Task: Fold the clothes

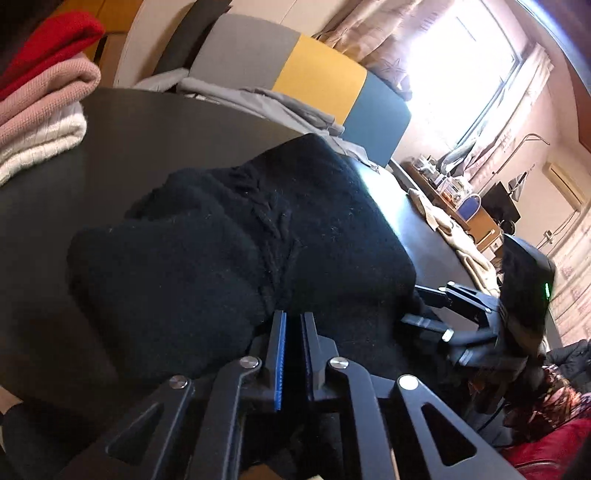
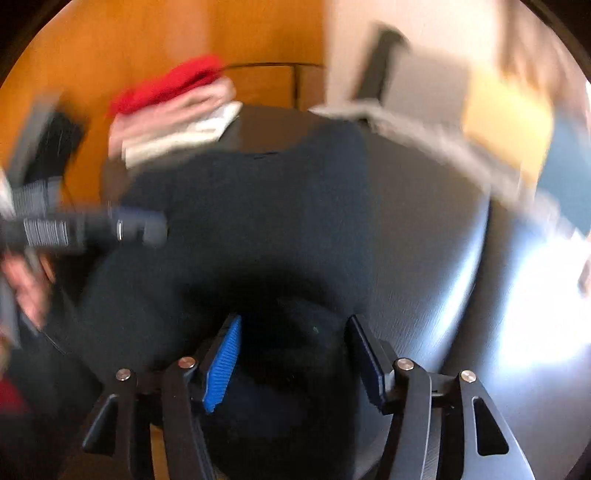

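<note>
The left gripper (image 1: pixel 293 317) is almost closed, with only a thin gap between its pads, and it sits at the near edge of the black sweater (image 1: pixel 240 236); whether it pinches the knit I cannot tell. The right gripper (image 2: pixel 293 332) stands about half open, the sweater (image 2: pixel 240 206) lying under and between its fingers, not pressed. The sweater lies bunched on the dark table (image 1: pixel 155 125), its long side running away toward the pile of folded clothes (image 1: pixel 40 110).

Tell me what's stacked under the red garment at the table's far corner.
Under the red garment lie a folded pink knit and a white ribbed knit, on the dark table. Anything deeper is covered.
</note>
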